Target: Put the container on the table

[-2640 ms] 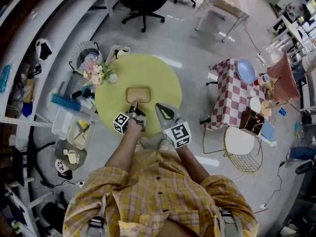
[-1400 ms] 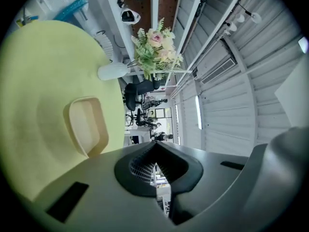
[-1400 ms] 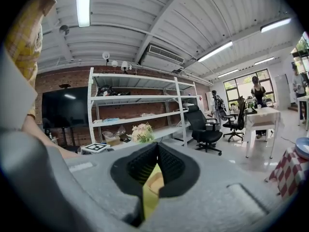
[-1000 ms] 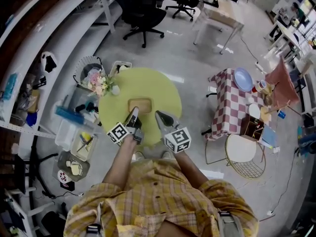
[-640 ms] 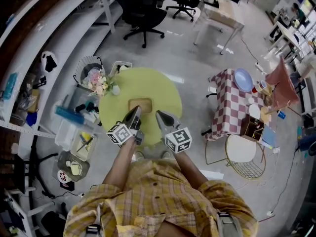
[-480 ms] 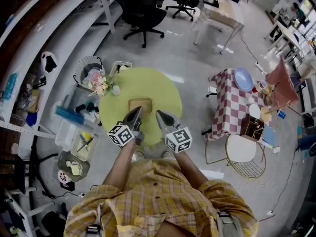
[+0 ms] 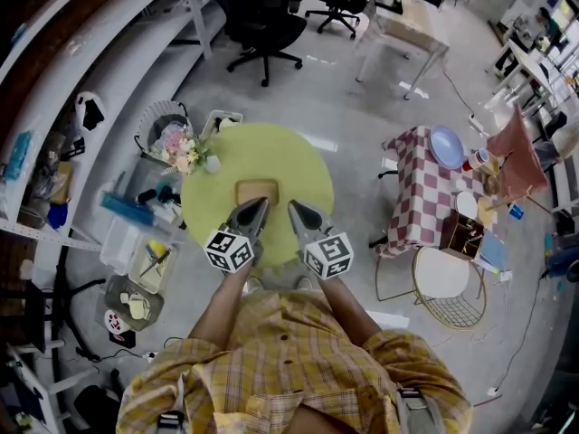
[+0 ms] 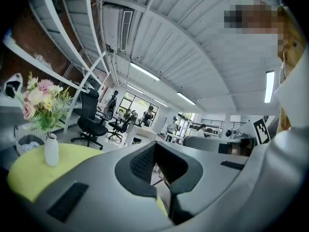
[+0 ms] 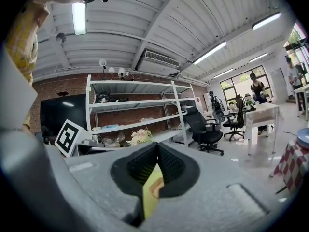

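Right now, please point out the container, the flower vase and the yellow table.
container (image 7: 257,190), head view, its middle.
flower vase (image 8: 51,150), left gripper view, its white body.
yellow table (image 7: 295,165), head view, bare top.

A white vase (image 7: 211,164) of pink flowers (image 7: 175,143) stands at the far left edge of the yellow counter (image 7: 291,161). A black office chair (image 7: 259,9) is on the floor (image 7: 362,107) beyond it. To the right, a blue plate (image 7: 449,145) lies on a red checked cloth (image 7: 421,197).

yellow plaid buttoned shirt (image 7: 298,351) is worn | grey shoulder straps (image 7: 412,410) are fitted | left gripper (image 7: 260,203), right gripper (image 7: 293,206): grey-bodied, cubes marked with black-and-white squares
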A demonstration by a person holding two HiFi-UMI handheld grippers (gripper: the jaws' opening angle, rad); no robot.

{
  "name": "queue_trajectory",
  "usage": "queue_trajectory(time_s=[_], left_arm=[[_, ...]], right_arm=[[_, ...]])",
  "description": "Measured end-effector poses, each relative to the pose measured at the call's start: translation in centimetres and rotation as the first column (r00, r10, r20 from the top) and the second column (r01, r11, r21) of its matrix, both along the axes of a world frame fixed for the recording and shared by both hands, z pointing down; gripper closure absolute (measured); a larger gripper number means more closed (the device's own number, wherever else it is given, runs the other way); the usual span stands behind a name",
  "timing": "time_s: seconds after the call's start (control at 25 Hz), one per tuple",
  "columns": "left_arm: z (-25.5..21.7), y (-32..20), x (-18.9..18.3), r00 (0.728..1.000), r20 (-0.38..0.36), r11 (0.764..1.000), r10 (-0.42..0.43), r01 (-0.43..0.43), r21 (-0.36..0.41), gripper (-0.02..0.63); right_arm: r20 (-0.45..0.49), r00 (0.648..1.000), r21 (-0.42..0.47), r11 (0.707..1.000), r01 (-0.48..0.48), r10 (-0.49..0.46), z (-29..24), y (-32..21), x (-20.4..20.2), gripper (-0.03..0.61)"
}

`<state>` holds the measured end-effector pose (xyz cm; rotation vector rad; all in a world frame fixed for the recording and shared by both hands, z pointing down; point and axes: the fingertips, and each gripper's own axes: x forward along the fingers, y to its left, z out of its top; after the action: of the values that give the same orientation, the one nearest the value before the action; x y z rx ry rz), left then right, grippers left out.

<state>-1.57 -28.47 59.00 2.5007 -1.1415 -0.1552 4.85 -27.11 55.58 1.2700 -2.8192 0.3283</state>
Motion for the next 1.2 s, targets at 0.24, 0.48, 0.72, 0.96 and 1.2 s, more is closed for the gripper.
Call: queue_trajectory(time_s=[0.24,0.48,0.72,0.96,1.2], left_arm=[[-0.4,0.4,0.7,0.995,0.098,0.998,-0.008,0.002,0.060,0.609],[-1.0,1.0,0.4,0.985,0.168,0.993,-0.033,0.013,0.116,0.609],[-1.6,1.4,0.9,0.969,0.240,0.986,-0.052,0.011,0.167,0.609],[-2.2,1.5,0.9,0.959,0.275,0.981,-0.065,0.011,0.195,0.609],[-3.1,1.6,1.0,0.962,0.260,0.978,-0.081,0.027,0.206,0.609]], right_arm=[[-0.001,1.000,0.002,1.000,-0.003,0.003,0.2,-0.1,0.4,0.580],[-0.007,1.000,0.004,1.000,0.000,0.000,0.1,0.0,0.0,0.580],[-0.021,1.000,0.014,1.000,-0.023,0.023,0.2,-0.1,0.4,0.581],[-0.023,0.999,0.020,0.999,-0.032,0.033,0.0,-0.2,0.4,0.581],[-0.022,0.999,0.025,0.999,-0.034,0.034,-0.2,0.1,0.6,0.580]])
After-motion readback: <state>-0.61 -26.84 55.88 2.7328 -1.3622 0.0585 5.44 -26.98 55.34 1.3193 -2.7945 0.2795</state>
